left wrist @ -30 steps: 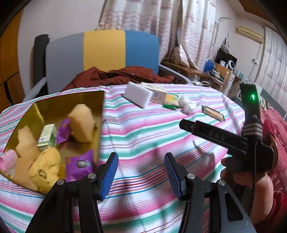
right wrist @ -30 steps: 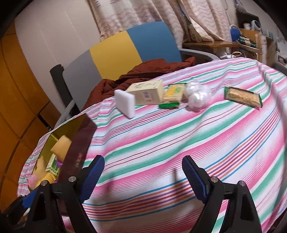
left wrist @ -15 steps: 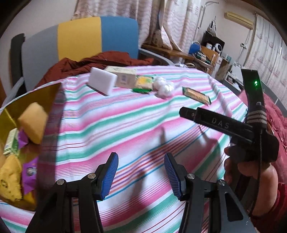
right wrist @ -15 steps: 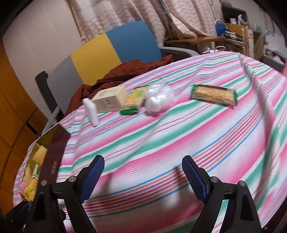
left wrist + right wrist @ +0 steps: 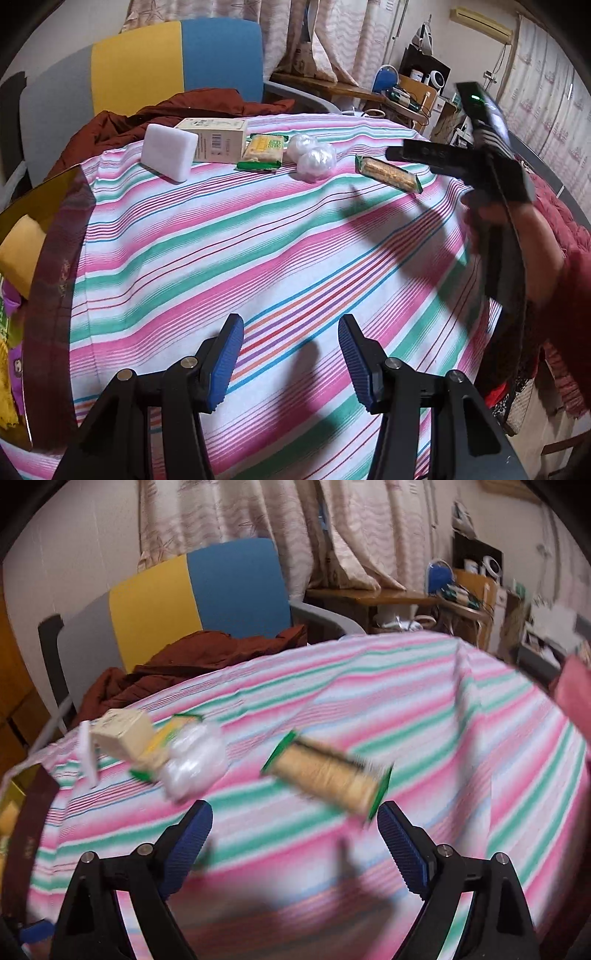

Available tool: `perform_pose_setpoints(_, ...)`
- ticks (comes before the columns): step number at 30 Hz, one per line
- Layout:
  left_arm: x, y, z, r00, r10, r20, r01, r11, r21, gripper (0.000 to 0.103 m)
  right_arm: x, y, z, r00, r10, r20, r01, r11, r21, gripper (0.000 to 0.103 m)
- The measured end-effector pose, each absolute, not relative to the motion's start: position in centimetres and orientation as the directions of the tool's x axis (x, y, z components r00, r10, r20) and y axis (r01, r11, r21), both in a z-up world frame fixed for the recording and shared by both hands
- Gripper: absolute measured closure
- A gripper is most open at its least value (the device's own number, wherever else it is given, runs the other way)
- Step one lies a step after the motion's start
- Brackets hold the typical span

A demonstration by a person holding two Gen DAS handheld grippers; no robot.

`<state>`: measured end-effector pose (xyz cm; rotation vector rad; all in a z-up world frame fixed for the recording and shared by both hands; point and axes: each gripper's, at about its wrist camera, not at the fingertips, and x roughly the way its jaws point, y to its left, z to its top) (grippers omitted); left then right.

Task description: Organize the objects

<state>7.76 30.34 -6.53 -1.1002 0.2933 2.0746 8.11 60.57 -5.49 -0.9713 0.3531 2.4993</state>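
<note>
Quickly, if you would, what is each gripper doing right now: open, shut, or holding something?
Left gripper: open, holding nothing, above the striped tablecloth.
Right gripper: open, holding nothing, with the cracker packet just ahead of it.

chair (image 5: 173,62): grey-yellow-blue back, behind table | brown garment (image 5: 207,107): heaped on seat | curtains (image 5: 229,517): patterned | cluttered desk (image 5: 332,86): far right

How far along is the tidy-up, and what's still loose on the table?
Done: the gold tray at left already holds several items, including a yellow sponge.
In hand: nothing. The left gripper and right gripper are both open; the right one faces the cracker pack.
Left on the striped cloth: white sponge, carton, biscuit packet, white bundle and the cracker pack.
</note>
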Motion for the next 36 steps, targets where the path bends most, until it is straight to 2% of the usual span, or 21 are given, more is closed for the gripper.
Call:
perform_pose_setpoints(6,7.2,32.1,-6.3,-0.343,0.514,-0.786,-0.741,-0.663,-0.11,0.049,3.9,62.9,-7.3,-0.617,0.238,-0.75,-0.361,-0.933,0.002,0.01)
perform_pose_setpoints(8,6.9,32.9,-6.1,-0.345,0.52,-0.781,-0.753,-0.651,-0.1,0.049,3.3,62.8,-8.4,-0.597,0.26,-0.759,-0.331,-0.942,-0.062,0.01)
perform_pose_setpoints(10,6.5,34.0,-5.8,-0.351,0.528,-0.773,-0.767,-0.636,-0.085,0.049,3.1,63.1,-9.3,-0.581,0.256,-0.772,-0.331,-0.941,-0.063,0.011)
perform_pose_setpoints(12,5.8,35.0,-5.6,-0.355,0.535,-0.766,-0.772,-0.63,-0.083,0.049,3.1,63.4,-9.7,-0.577,0.25,-0.777,-0.337,-0.94,-0.053,0.016)
perform_pose_setpoints(17,3.2,38.6,-5.8,-0.353,0.543,-0.762,-0.769,-0.632,-0.094,0.049,3.7,63.6,-9.7,-0.606,0.219,-0.765,-0.334,-0.942,-0.005,0.046)
perform_pose_setpoints(19,2.3,40.4,-6.0,-0.366,0.54,-0.757,-0.77,-0.634,-0.08,0.049,4.0,63.3,-9.7,-0.613,0.224,-0.758,-0.344,-0.939,0.001,0.05)
perform_pose_setpoints(28,-1.9,46.9,-6.9,-0.444,0.477,-0.759,-0.756,-0.654,0.031,0.047,4.2,63.2,-10.0,-0.619,0.256,-0.742,-0.372,-0.928,-0.01,0.051)
perform_pose_setpoints(32,-3.3,47.4,-8.3,-0.388,0.495,-0.777,-0.761,-0.648,-0.033,0.047,4.2,63.2,-10.1,-0.623,0.26,-0.738,-0.376,-0.927,-0.009,0.051)
perform_pose_setpoints(34,-3.5,47.2,-9.3,-0.361,0.509,-0.782,-0.768,-0.637,-0.059,0.057,4.2,63.2,-10.2,-0.624,0.264,-0.735,-0.377,-0.926,-0.013,0.051)
perform_pose_setpoints(36,-3.4,47.0,-9.2,-0.366,0.524,-0.769,-0.769,-0.636,-0.067,0.073,4.2,63.1,-10.2,-0.626,0.266,-0.733,-0.378,-0.926,-0.014,0.051)
